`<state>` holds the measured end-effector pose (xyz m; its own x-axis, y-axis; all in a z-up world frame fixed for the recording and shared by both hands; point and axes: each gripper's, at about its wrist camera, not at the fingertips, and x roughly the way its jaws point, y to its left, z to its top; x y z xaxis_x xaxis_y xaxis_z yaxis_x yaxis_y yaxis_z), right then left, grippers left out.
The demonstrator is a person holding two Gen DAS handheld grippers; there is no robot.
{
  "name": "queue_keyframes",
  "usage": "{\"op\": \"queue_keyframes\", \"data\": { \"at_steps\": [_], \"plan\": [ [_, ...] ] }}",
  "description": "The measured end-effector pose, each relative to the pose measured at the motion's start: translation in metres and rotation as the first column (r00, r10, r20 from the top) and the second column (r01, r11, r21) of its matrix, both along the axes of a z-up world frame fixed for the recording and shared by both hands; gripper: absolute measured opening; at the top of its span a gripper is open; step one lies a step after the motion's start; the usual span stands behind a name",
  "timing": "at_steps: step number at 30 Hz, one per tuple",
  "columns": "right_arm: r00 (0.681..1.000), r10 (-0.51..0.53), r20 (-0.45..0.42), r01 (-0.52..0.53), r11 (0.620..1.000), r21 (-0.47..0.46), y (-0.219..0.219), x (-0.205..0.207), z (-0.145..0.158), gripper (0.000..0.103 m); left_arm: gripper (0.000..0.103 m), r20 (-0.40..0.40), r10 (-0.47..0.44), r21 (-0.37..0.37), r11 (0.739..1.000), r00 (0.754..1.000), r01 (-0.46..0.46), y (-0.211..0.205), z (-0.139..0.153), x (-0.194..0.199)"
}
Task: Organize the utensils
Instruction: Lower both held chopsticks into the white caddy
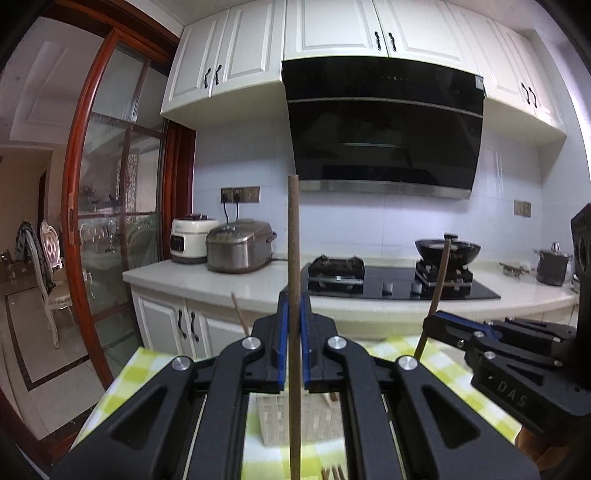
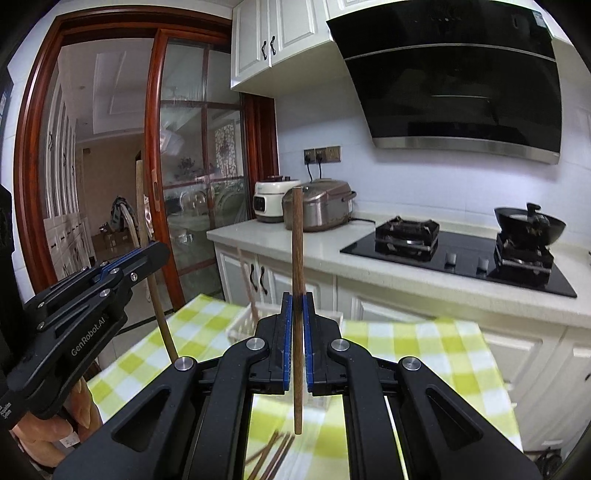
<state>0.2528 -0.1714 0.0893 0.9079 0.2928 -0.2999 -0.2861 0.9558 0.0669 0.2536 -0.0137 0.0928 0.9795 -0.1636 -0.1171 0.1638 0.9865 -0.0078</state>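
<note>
We've got left hand-held gripper (image 1: 294, 310) clenched on upright brown wooden chopstick (image 1: 293, 236) — right hand-held gripper (image 2: 296, 314) clamps another thin brown stick (image 2: 297, 258), both above green-checked tablecloth (image 2: 424, 347).

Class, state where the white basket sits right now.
In the right wrist view, the white basket sits on the green checked tablecloth, just beyond the right tool, in front of the white cupboards.

Home kitchen, indicated by white wall cabinets (image 1: 332, 29), black range hood (image 1: 384, 125), 2-burner gas hob (image 2: 458, 254) bearing a wok (image 2: 530, 225), and 2 rice cookers (image 1: 221, 243) on the counter.
</note>
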Motion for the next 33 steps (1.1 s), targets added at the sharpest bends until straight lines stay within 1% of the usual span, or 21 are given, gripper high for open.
{"op": "queue_keyframes", "data": {
  "at_steps": [5, 8, 11, 13, 14, 16, 21, 27, 31, 33],
  "plan": [
    [1.0, -0.002, 0.031, 0.002, 1.0, -0.001, 0.003, 0.032, 0.022, 0.006, 0.006, 0.043, 0.012, -0.034, 0.999, 0.999, -0.01, 0.002, 0.029, 0.037],
    [0.999, -0.005, 0.05, 0.005, 1.0, -0.005, 0.006, 0.051, 0.033, 0.006, 0.006, 0.06, 0.022, -0.058, 0.998, 0.998, -0.019, 0.005, 0.041, 0.059],
    [0.999, 0.0, 0.041, 0.0, 1.0, 0.001, 0.007, 0.069, 0.033, 0.006, 0.006, 0.061, 0.044, -0.084, 0.996, 0.997, -0.039, 0.01, 0.043, 0.082],
    [1.0, 0.008, 0.017, -0.008, 1.0, 0.012, 0.008, 0.083, 0.027, 0.006, 0.006, 0.041, 0.049, -0.112, 0.993, 0.998, -0.044, 0.014, 0.039, 0.097],
    [1.0, 0.015, 0.001, -0.015, 1.0, 0.018, 0.009, 0.09, 0.022, 0.006, 0.006, 0.021, 0.05, -0.132, 0.99, 0.999, -0.047, 0.017, 0.034, 0.107],
    [0.999, 0.026, -0.022, -0.026, 0.999, 0.02, 0.013, 0.099, 0.014, 0.006, 0.006, -0.005, 0.054, -0.146, 0.988, 0.999, -0.054, 0.02, 0.027, 0.12],
    [0.995, 0.054, -0.088, -0.054, 0.999, -0.003, 0.028, 0.115, -0.013, 0.006, 0.006, -0.084, 0.058, -0.14, 0.988, 0.995, -0.069, 0.022, -0.006, 0.149],
    [0.982, 0.052, -0.18, -0.055, 0.998, -0.009, 0.031, 0.132, -0.042, 0.006, 0.006, -0.181, 0.034, -0.147, 0.987, 0.983, -0.062, 0.022, -0.045, 0.164],
    [0.976, 0.045, -0.213, -0.047, 0.999, -0.007, 0.03, 0.138, -0.052, 0.006, 0.006, -0.245, 0.026, -0.148, 0.987, 0.969, -0.064, 0.023, -0.067, 0.168],
    [0.971, 0.039, -0.237, -0.04, 0.999, 0.001, 0.029, 0.143, -0.057, 0.006, 0.007, -0.264, 0.035, -0.151, 0.986, 0.964, -0.077, 0.025, -0.075, 0.169]
  ]
}}
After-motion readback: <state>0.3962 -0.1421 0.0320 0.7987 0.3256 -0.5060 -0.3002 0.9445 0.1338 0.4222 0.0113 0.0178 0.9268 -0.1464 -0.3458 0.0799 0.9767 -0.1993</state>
